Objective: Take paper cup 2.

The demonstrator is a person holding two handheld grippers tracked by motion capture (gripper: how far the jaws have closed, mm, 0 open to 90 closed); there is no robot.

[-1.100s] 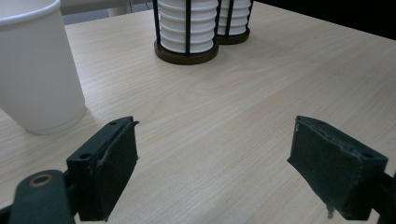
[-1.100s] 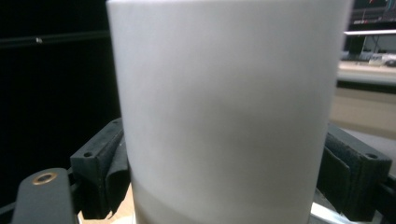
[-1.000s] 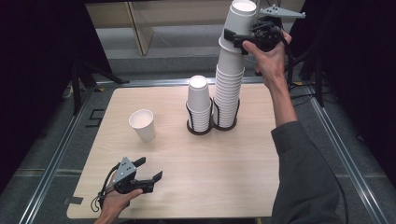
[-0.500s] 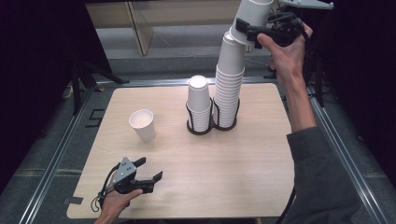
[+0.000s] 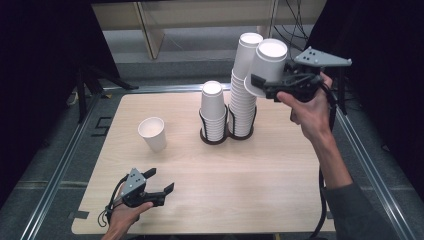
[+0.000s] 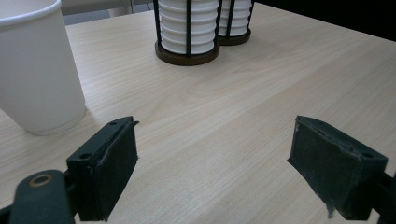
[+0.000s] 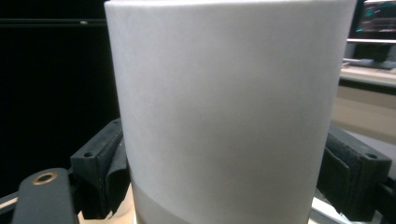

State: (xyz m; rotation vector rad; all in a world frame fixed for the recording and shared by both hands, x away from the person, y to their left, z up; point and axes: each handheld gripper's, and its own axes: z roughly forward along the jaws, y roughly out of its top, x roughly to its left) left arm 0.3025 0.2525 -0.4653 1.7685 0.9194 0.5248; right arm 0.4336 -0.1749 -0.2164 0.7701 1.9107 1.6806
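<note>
Cup sat clamped in right gripper fingers, lifted clear beside the tall stack, axis tilted off upright. Left gripper fingers were spread, empty, low over the counter, nearer the lone cup.

No lettering, label, brand, number or sign can be read on anything here.

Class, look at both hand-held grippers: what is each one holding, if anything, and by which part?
The right hand-held gripper grips a white paper cup by its side wall. The left hand-held gripper holds nothing; its jaws stand open over the table.
</note>
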